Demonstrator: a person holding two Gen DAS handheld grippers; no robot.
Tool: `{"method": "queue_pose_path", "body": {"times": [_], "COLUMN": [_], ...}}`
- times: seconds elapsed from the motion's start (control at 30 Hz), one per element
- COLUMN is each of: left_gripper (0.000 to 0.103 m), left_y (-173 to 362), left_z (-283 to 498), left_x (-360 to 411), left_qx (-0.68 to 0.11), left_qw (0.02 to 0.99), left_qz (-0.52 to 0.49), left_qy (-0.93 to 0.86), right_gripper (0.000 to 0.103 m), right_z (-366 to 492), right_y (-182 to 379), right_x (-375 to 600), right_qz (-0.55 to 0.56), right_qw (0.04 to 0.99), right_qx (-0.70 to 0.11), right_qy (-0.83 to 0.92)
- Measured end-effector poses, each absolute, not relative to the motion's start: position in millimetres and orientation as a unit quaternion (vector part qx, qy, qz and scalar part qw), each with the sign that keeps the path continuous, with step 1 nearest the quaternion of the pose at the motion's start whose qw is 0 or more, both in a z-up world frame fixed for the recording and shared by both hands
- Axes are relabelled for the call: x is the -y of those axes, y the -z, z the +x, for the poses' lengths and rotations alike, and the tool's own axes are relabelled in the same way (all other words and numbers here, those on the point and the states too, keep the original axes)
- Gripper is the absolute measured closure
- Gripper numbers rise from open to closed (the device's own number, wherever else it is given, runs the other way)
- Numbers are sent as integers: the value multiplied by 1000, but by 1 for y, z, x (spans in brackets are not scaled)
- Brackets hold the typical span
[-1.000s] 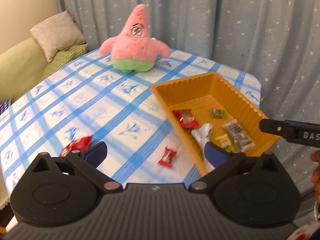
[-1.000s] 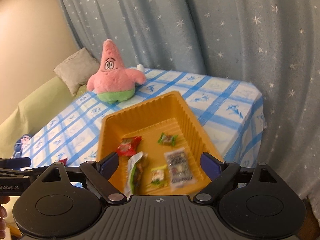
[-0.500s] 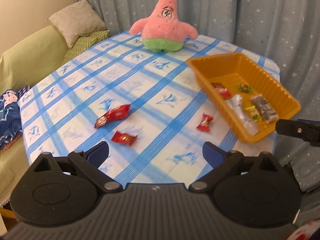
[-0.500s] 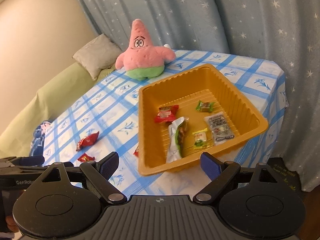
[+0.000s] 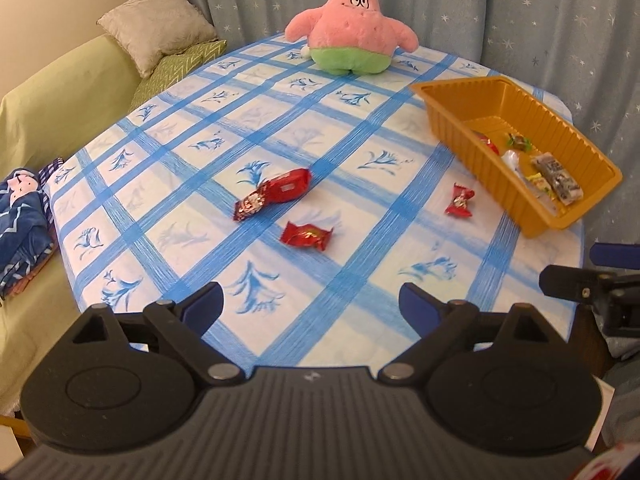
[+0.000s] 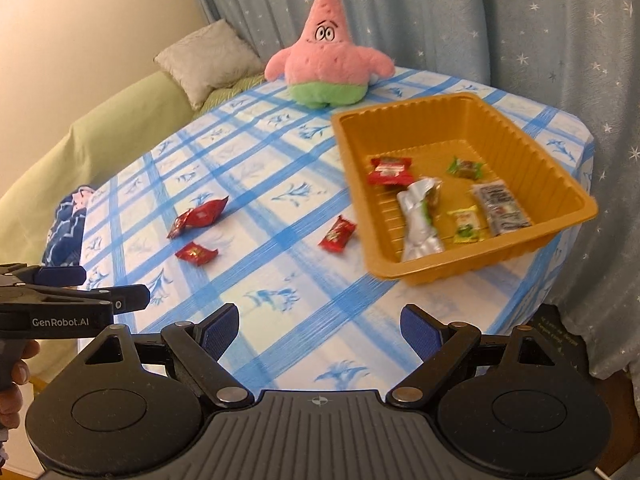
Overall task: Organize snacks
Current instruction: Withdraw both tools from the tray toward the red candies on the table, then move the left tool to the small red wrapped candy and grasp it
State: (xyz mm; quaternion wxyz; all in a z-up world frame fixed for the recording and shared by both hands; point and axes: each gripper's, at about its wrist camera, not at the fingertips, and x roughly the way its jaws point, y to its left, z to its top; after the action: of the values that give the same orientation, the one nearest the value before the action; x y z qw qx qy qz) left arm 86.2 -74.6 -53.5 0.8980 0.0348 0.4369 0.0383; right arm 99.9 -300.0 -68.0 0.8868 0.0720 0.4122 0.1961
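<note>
Cushions (image 5: 160, 24) and a green couch (image 5: 60, 96) fill the upper left of the left wrist view, beside a table under a blue checked cloth (image 5: 224, 120). Toward the middle of that frame lie three loose red snacks: a long red packet (image 5: 276, 194), a flat red candy (image 5: 307, 235) just below it, and a small red candy (image 5: 460, 200) further right, close to the tray but apart from it. A pink star plush (image 5: 352, 28) sits at the top centre. At the right edge stands the orange tray (image 5: 452, 120), already holding several wrapped snacks. Both tools hover off the near edge of the table, empty: the left gripper (image 5: 311, 306) has its fingers spread wide, and the right gripper (image 6: 320, 330) is likewise spread with nothing between its pads. The step in hand looks like picking the next loose snack. It would go best by coming down over one candy with the fingers straddling its short width, pinching the body and not the crinkled wrapper ends, which could slip, then lifting clear of the tray wall before letting go inside.
</note>
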Motion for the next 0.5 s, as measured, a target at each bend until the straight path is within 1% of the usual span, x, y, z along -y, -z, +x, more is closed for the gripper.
{"method": "queue_pose_path", "body": {"times": [0.1, 0.5], "left_gripper": [14, 17], "left_y": [58, 73], "left_z": [86, 96], "left_x": [63, 28], "left_qx": [-439, -442], "left_qw": [897, 895], "left_qz": [40, 65], "left_qy": [-31, 2], "right_gripper": [15, 15], "right_z": [100, 104], "right_y": [70, 73], "right_x": [286, 239], "right_qz": [71, 75], "right_qw": [887, 892], "right_qx": [-415, -415], "right_qy": [-187, -159]}}
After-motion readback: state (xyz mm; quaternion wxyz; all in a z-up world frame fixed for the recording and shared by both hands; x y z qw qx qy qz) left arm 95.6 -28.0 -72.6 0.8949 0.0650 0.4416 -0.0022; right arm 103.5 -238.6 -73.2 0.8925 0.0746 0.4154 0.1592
